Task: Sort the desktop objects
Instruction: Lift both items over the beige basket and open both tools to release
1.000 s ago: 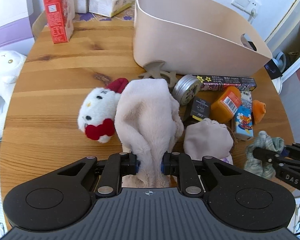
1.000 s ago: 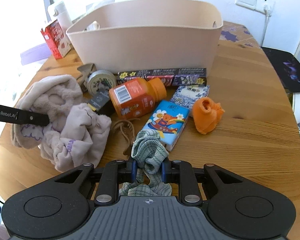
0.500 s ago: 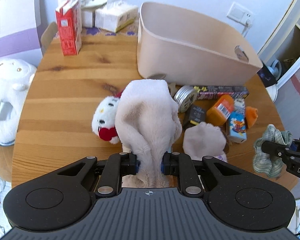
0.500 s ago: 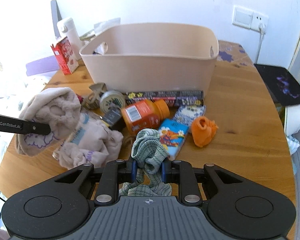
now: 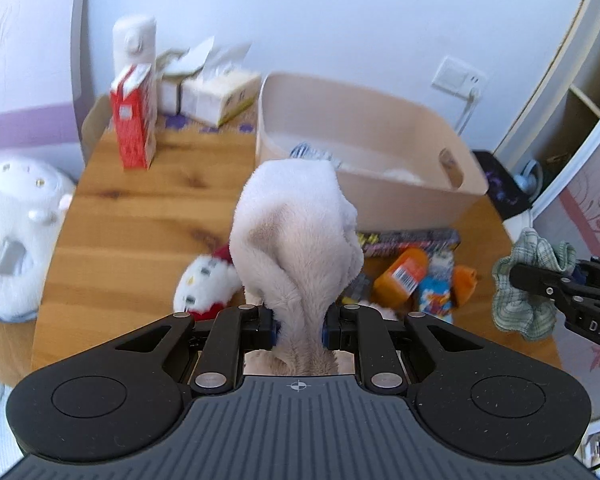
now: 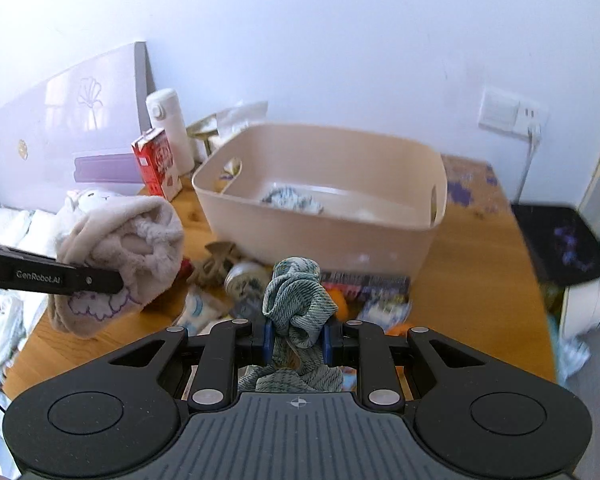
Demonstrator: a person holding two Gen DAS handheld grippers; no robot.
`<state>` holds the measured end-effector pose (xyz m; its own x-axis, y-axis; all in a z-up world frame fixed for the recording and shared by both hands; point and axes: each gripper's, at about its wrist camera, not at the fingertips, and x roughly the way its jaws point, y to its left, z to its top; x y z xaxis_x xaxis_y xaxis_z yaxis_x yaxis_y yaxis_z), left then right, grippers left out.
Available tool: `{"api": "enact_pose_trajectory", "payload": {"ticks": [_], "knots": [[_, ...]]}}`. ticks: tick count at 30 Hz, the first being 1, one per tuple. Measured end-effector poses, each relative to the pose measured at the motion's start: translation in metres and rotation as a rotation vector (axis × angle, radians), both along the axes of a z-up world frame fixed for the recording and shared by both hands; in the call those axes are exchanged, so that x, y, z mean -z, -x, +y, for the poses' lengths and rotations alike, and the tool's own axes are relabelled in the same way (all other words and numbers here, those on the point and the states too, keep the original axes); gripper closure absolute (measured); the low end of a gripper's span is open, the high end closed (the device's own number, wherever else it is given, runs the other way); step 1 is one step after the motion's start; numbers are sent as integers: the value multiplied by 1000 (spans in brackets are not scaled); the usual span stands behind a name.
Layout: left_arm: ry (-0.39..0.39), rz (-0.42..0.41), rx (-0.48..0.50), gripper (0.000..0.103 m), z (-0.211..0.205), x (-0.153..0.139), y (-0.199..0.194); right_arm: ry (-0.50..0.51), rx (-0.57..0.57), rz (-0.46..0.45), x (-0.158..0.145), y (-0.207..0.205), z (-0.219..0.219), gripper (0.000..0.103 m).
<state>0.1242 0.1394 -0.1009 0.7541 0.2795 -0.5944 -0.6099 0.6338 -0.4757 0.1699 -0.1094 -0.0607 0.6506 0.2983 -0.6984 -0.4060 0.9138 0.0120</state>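
Observation:
My left gripper point(image 5: 299, 326) is shut on a fluffy beige cloth point(image 5: 296, 240) and holds it up above the table, in front of the beige bin point(image 5: 380, 196). It also shows in the right wrist view point(image 6: 116, 248). My right gripper point(image 6: 298, 338) is shut on a green checked cloth point(image 6: 298, 296), lifted above the clutter; it shows in the left wrist view point(image 5: 528, 288) too. The bin point(image 6: 324, 232) holds a blue-white cloth point(image 6: 292, 198). On the table lie a Hello Kitty plush point(image 5: 206, 284), an orange bottle point(image 5: 402, 276), a tissue pack point(image 5: 436, 292) and a long dark box point(image 5: 412, 238).
A red carton point(image 5: 134, 120), a white flask point(image 5: 134, 46) and tissue boxes point(image 5: 216, 96) stand at the table's far left. A white plush point(image 5: 8, 232) sits off the left edge. A round tin point(image 6: 246, 276) and a wooden piece point(image 6: 216, 260) lie before the bin.
Both grippers have risen and pulled back with their cloths. The bin's inside has come into view. The beige cloth is clear of the table.

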Motion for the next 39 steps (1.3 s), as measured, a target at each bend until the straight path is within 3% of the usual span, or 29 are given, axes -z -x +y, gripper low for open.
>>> {"api": "enact_pose_trajectory", "payload": {"ticks": [7,14,20,28,39], "knots": [[-34,-88,-9,85,-1,-39,-4,23,-10,-86,-34,-8,-8,82],[-111,-112,0,85,-1,-69,-24,-1,24,-168,-62,-22,-19,82],[-186,-140,-22,85,4,-94,-50,-12,32,-195,-69,-38,-23,82],[-192,-116,-39,85,18,-106,-98,-37,49,-182,-67,-70,-40,81],[-177,-7,-59,85,50,-93,-156,5,43,-117,-43,-136,-61,80]]}}
